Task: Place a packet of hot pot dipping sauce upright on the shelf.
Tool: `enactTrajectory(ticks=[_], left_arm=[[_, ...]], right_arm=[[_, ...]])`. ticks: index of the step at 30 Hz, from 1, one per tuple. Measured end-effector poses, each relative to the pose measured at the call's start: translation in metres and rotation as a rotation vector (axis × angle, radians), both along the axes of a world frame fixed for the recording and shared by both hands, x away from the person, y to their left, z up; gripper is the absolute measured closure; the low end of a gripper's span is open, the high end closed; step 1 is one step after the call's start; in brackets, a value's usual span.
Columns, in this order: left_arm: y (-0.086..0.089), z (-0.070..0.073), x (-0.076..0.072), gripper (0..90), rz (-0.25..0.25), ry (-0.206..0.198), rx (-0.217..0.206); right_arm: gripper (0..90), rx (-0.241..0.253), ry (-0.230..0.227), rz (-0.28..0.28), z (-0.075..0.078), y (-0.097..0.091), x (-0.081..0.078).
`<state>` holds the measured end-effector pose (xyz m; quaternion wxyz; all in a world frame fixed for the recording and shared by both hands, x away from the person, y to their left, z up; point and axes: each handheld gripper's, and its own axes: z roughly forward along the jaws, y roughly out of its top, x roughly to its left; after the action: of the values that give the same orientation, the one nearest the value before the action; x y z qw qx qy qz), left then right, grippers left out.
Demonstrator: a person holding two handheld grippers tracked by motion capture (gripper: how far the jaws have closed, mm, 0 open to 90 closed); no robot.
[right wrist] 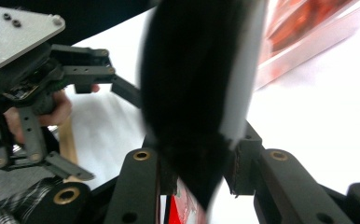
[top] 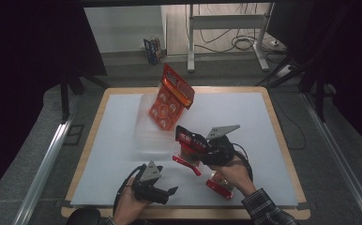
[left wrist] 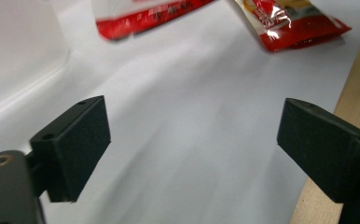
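Hanging from the right gripper [top: 188,140], a red and black snack packet [top: 187,139] is clamped between its jaws above the white table [top: 263,140], its glossy film blurred in the right gripper view. Near the front edge lies another red packet [top: 219,185]. The left gripper [top: 169,192] has its jaws spread wide, with nothing between them.

A packet [top: 219,185] lies on the table [top: 268,140] near its front edge; a clear box [top: 146,129] behind.
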<state>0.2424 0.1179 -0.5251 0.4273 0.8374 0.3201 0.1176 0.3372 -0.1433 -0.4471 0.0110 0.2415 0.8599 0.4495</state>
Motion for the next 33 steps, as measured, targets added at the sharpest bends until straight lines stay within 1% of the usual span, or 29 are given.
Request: enactTrajectory(ticks=[3, 6, 10, 16, 26, 30, 33], left_arm=[[0.003, 0.000, 0.000, 5.8, 0.012, 0.009, -0.002], [0.006, 0.001, -0.001, 4.4, 0.016, 0.011, 0.014], [0.011, 0.002, -0.002, 3.2, 0.024, 0.008, 0.003], [0.018, 0.003, -0.004, 1.8, 0.038, 0.008, 0.009], [0.029, 0.003, -0.007, 1.6, 0.072, 0.019, -0.001], [0.031, 0.002, -0.007, 1.7, 0.076, 0.024, -0.003], [0.030, 0.002, -0.007, 1.7, 0.071, 0.027, 0.003]], right_arm=[[68.5, 0.007, -0.015, -0.016, 0.005, -0.004, 0.005], [68.5, 0.011, -0.029, -0.029, 0.010, -0.006, 0.010], [68.5, 0.013, -0.048, -0.046, 0.016, -0.008, 0.017], [68.5, 0.016, -0.071, -0.065, 0.022, -0.005, 0.031], [68.6, -0.008, -0.094, -0.055, 0.022, 0.011, 0.052], [68.6, -0.009, -0.098, -0.046, 0.023, 0.017, 0.060], [68.6, -0.017, -0.096, -0.028, 0.021, 0.024, 0.066]])
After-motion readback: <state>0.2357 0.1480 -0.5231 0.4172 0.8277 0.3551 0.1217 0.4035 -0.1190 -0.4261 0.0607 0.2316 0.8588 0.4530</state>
